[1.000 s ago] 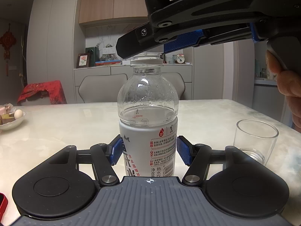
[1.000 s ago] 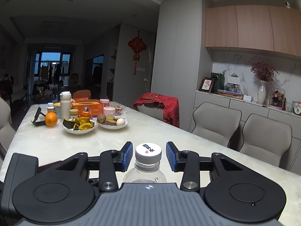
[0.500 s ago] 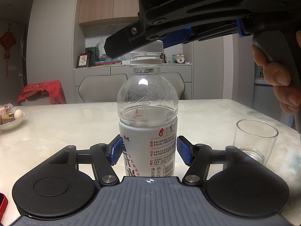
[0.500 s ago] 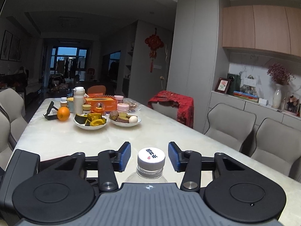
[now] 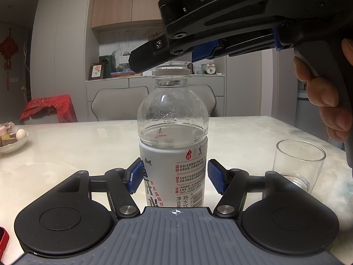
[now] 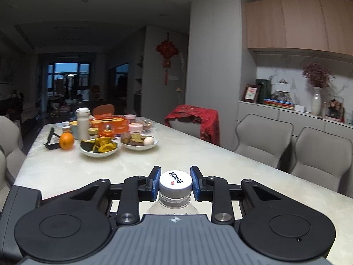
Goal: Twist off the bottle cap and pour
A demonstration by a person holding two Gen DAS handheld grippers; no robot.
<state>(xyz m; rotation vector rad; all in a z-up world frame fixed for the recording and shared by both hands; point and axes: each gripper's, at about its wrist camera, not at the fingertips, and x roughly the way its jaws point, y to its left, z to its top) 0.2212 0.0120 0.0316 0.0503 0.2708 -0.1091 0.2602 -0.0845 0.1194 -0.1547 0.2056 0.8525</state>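
A clear water bottle with a white label stands upright on the pale marble table. My left gripper is low on its label, one blue pad pressed on each side. From above, my right gripper has both blue pads tight against the white bottle cap. In the left wrist view the right gripper hides most of the cap, and a hand holds its handle. An empty clear glass stands to the right of the bottle.
Further down the table stand two plates of food, an orange, jars and a white flask. Grey chairs line the far side. A red thing shows at the lower left corner.
My right gripper's pads, spread wide on either side of the cap before, have come together onto it. The bottle, the glass and the left gripper have stayed put.
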